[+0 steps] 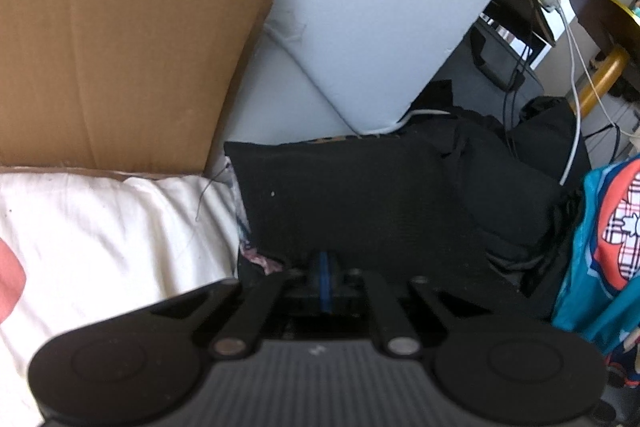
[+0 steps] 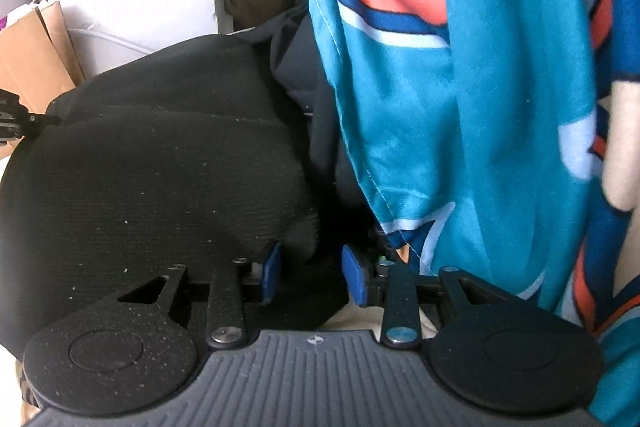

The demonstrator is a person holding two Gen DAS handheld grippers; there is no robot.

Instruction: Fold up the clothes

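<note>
the left gripper (image 1: 325,277) is seen with its blue pads pressed together; whether any cloth is pinched between them cannot be told. the black garment (image 1: 360,195) is spread just ahead of it, with a white pillow (image 1: 100,227) and a cardboard box (image 1: 120,47) to its left. the right gripper (image 2: 312,269) is held with its pads apart, a black fold lying between them, unpressed. a teal printed blanket (image 2: 480,107) hangs to its right.
</note>
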